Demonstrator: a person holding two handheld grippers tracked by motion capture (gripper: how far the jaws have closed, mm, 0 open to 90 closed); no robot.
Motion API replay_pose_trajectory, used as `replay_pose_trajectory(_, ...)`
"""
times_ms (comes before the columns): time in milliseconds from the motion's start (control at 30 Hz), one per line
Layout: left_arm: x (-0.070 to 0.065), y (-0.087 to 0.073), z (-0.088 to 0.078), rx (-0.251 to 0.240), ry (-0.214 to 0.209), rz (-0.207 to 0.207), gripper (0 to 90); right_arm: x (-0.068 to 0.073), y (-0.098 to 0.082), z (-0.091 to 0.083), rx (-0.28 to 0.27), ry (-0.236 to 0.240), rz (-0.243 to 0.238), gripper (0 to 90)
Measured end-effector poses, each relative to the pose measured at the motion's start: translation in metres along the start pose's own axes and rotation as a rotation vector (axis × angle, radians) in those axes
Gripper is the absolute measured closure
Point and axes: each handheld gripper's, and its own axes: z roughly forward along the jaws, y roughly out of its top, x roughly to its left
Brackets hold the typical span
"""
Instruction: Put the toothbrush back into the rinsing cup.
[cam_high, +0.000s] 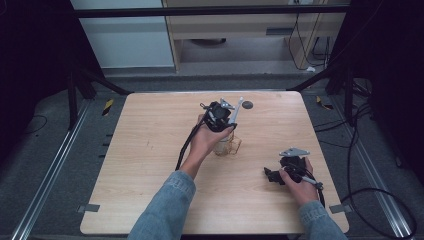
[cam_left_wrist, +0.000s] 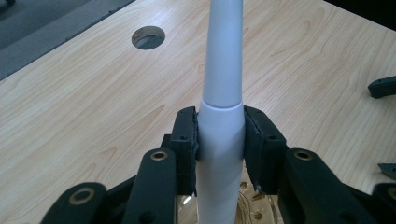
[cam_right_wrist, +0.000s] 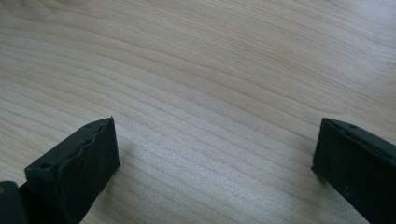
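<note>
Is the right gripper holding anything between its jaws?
No: the right gripper has its jaws standing wide apart over the bare wooden table.

We see a smooth, glossy white plastic handle (cam_left_wrist: 223, 84). Our matt black fingers (cam_left_wrist: 184, 135) look rubbery. The tabletop (cam_left_wrist: 84, 107) is pale wood-grain, lightly sheened.

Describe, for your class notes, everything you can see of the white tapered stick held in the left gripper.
The white stick looks like smooth plastic in two parts: a wider lower body and a narrower upper section, meeting at a step. The left gripper is shut on it, its black fingers pressing both sides just below the step. In the high view it tilts slightly, rising above the wooden table. Its lower end sits over a gold wire holder; whether they touch is unclear.
</note>
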Motion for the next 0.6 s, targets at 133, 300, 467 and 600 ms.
replay_pose_trajectory(133,0.0009,-0.0003,0.0001,0.000,-0.003,-0.003,66.7,0.0001,0.0000,0.0000,0.000,0.000,0.000,0.4)
replay_pose_trajectory(300,0.0012,-0.0009,0.0000,-0.002,-0.001,-0.003,66.6,0.0000,0.0000,0.0000,0.000,0.002,0.000,0.4)
replay_pose_trajectory(467,0.0007,-0.0034,0.0001,-0.001,0.028,0.010,64.3,0.0001,0.0003,-0.0003,0.003,0.008,0.006,0.4)
replay_pose_trajectory(600,0.0016,-0.0079,-0.0013,-0.006,0.022,-0.002,61.2,-0.0001,0.0002,0.0000,0.001,0.007,0.003,0.4)
